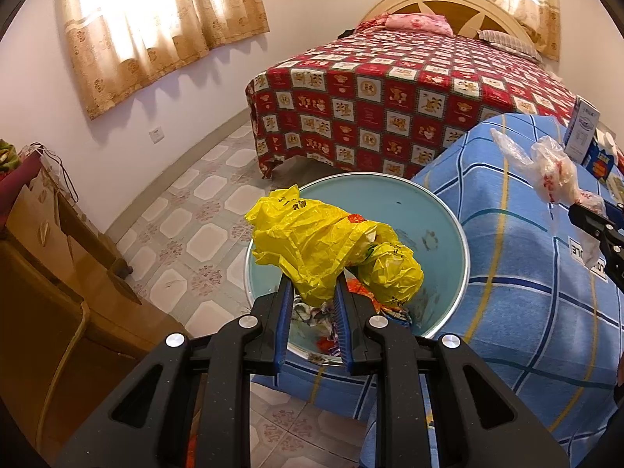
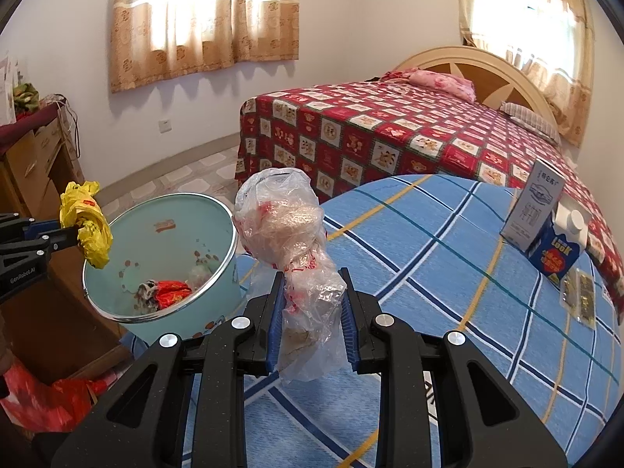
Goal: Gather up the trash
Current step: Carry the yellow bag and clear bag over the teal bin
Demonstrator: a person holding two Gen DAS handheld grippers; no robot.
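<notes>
Left gripper (image 1: pixel 312 292) is clamped on a crumpled yellow plastic bag (image 1: pixel 327 249), holding it right over the open mouth of the pale blue trash bin (image 1: pixel 436 214). From the right wrist view the same yellow bag hangs at the bin's left rim, pinched between the blue pads. Down inside the bin there's already some litter, a red wrapper (image 2: pixel 171 288) and a few scraps on the bottom.

Over to the right gripper (image 2: pixel 312 292): its fingers are squeezed on a clear plastic bag (image 2: pixel 288 230) with red print, the bunched top rising above the fingertips and the loose tail drooping down between them. That bag is lifted above the blue plaid cloth (image 2: pixel 448 273) covering the tabletop, just right of the bin.

Far right on the tabletop stands a white box (image 2: pixel 534 206), with a blue carton (image 2: pixel 557 253) touching it on the near side, and small flat packets (image 2: pixel 581 296) lying nearer still. Behind it all, the bed (image 2: pixel 390 132) with its red patterned cover, and curtains (image 2: pixel 202 19) lit at the window
</notes>
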